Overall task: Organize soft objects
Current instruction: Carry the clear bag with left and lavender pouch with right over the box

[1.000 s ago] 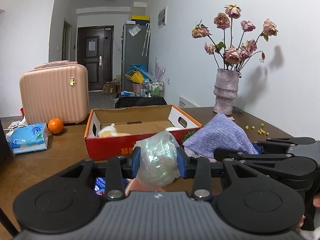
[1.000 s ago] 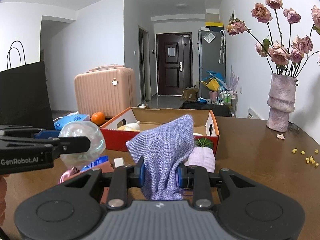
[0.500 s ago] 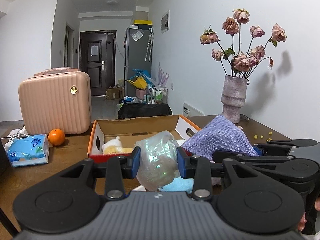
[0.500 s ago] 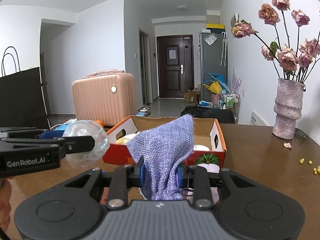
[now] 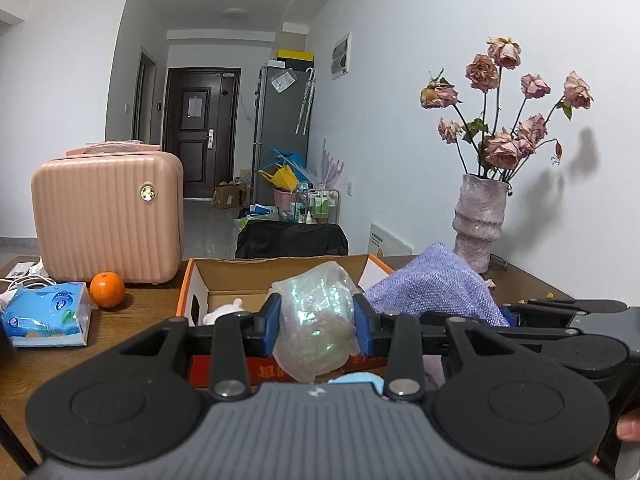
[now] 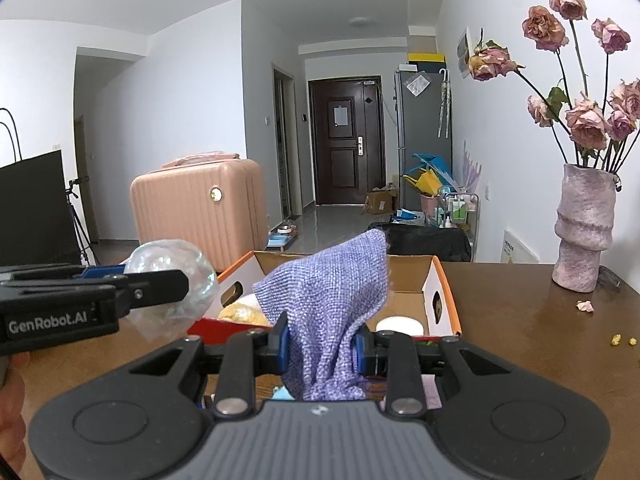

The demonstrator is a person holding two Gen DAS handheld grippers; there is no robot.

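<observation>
Transport looks like the step in hand: both loads hang just short of the cardboard box [image 5: 280, 276], so next each must clear its near wall and be released inside. Leftmost, the left gripper [image 5: 316, 320] is clamped on a crinkled, iridescent plastic bag [image 5: 314, 320], puffy and translucent. Beside it, the right gripper [image 6: 320, 344] pinches a lavender knitted cloth [image 6: 332, 304], which bunches between the pads and stands up in a limp peak.
</observation>
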